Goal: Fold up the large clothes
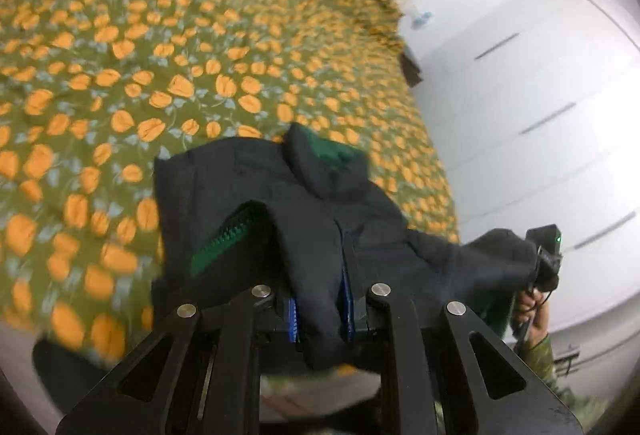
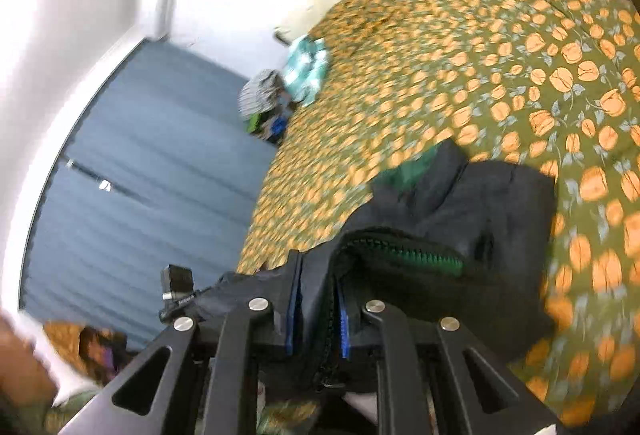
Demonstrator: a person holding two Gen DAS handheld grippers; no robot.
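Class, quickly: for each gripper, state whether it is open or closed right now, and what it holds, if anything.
Left gripper: closed, pinching a fold of the dark jacket.
Right gripper: closed on the same dark jacket, near its green zipper.

bedspread (image 1: 100, 295) blurred; jacket (image 1: 248, 315) hem cut off

The left gripper (image 1: 322, 309) and the right gripper (image 2: 318, 315) both point downward at a slant, each with its jaws closed tight on dark cloth.
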